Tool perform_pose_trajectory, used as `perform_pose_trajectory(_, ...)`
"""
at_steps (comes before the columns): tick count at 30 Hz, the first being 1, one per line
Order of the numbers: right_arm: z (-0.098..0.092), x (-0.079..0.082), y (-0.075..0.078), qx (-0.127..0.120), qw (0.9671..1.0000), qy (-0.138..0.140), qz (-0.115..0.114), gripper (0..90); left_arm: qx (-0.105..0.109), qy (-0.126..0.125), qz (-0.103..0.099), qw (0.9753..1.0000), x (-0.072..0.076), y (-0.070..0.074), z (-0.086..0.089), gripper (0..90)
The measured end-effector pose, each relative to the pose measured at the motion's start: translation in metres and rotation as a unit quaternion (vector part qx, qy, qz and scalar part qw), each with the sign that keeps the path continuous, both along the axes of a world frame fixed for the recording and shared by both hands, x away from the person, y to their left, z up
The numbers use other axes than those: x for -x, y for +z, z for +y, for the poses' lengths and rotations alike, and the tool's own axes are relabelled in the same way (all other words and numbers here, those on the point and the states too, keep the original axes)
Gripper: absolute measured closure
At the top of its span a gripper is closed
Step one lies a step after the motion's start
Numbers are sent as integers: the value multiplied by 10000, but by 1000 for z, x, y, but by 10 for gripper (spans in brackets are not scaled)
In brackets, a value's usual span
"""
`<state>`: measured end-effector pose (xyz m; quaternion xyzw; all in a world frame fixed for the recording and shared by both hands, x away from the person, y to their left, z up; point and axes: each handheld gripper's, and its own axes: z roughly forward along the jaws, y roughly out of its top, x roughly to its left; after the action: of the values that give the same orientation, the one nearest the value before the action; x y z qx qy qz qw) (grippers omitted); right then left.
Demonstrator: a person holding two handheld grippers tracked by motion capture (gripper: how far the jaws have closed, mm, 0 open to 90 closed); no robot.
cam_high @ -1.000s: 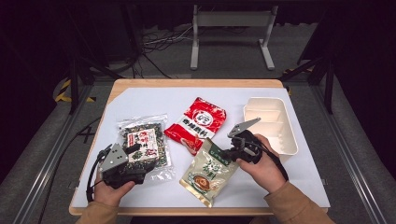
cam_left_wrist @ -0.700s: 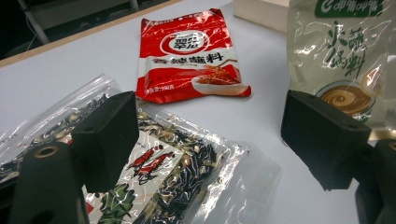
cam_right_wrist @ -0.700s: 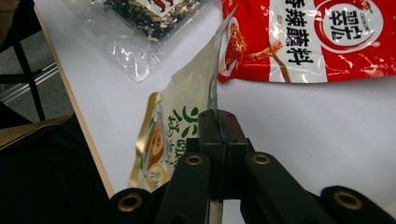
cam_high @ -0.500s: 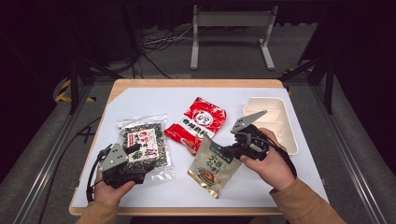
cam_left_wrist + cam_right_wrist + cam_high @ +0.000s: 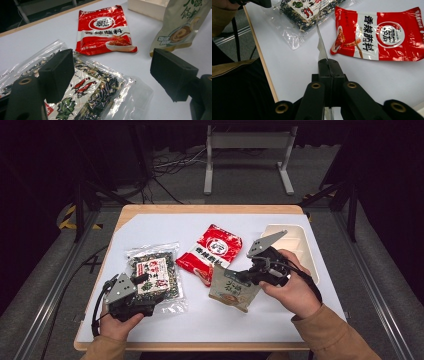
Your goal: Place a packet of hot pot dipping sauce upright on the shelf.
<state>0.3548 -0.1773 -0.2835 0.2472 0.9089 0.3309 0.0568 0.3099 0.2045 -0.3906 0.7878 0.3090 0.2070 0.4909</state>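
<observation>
Two jaws of the right gripper (image 5: 246, 276) are clenching the green pouch's (image 5: 234, 290) edge, lifting it; the left gripper (image 5: 112, 72) is hovering released over the seaweed bag (image 5: 90, 95).

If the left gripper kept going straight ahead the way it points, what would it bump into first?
Probably the red packet: the open left gripper hovers over the clear seaweed bag, and the red packet lies next ahead, though depth is unclear.

Three food packets are here: one red seasoning packet (image 5: 210, 253), one clear seaweed bag (image 5: 154, 275), one green-beige pouch (image 5: 234, 290). One white tray (image 5: 299, 246) sits right of the red packet.
</observation>
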Motion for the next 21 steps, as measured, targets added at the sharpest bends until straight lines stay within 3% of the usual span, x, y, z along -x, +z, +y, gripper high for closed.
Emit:
perform_pose_trajectory(14, 1, -12, 22, 130, 9996, -8, -232, 900, 53, 89, 13, 9999, -1, 1, 4, 203)
perform_pose_trajectory(21, -5, -16, 37, 157, 9988, -11, -459, 900, 78, 139, -2, 9999, -1, 2, 6, 203)
